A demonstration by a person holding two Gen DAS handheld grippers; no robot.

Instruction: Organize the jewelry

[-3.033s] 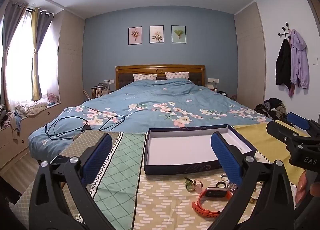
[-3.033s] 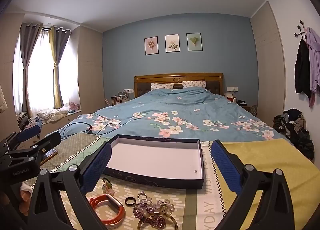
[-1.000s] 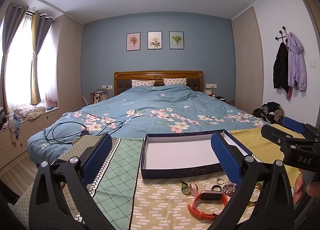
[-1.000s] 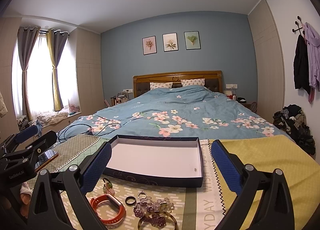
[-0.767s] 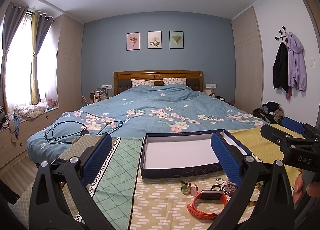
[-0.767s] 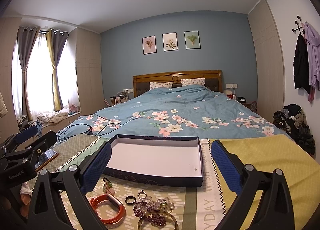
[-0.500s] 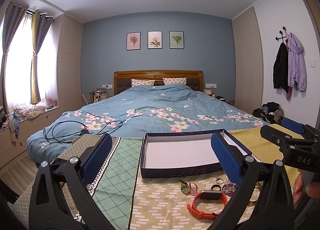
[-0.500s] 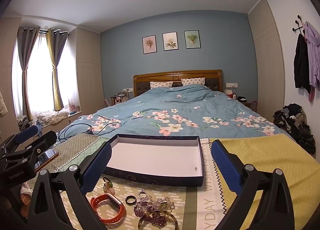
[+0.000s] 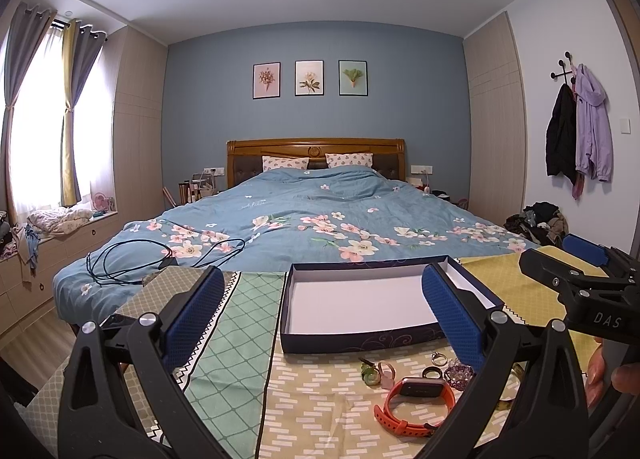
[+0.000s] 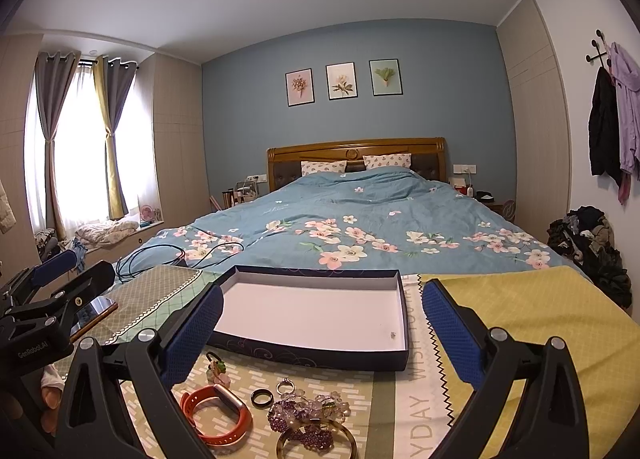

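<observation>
A dark blue box (image 9: 360,337) with a white inside lies open on the cloth-covered table; in the right wrist view (image 10: 320,353) a tiny item lies near its right corner. In front of it lie an orange wristband (image 9: 412,403) (image 10: 216,415), a black ring (image 10: 262,397), a silver ring (image 10: 285,384), a purple bead bracelet (image 10: 308,423) and a green and pink charm (image 9: 374,369). My left gripper (image 9: 320,319) is open and empty above the table, left of the jewelry. My right gripper (image 10: 320,323) is open and empty above the jewelry.
A phone (image 10: 94,313) lies on the table's left part. A bed (image 9: 320,227) with a blue flowered cover stands beyond the table, with a black cable (image 9: 132,259) on it. Clothes (image 10: 588,243) are piled at the right wall.
Both grippers tilted up slightly over three seconds, so the table sits lower in view. In the last second almost nothing moved. Both stay open and empty.
</observation>
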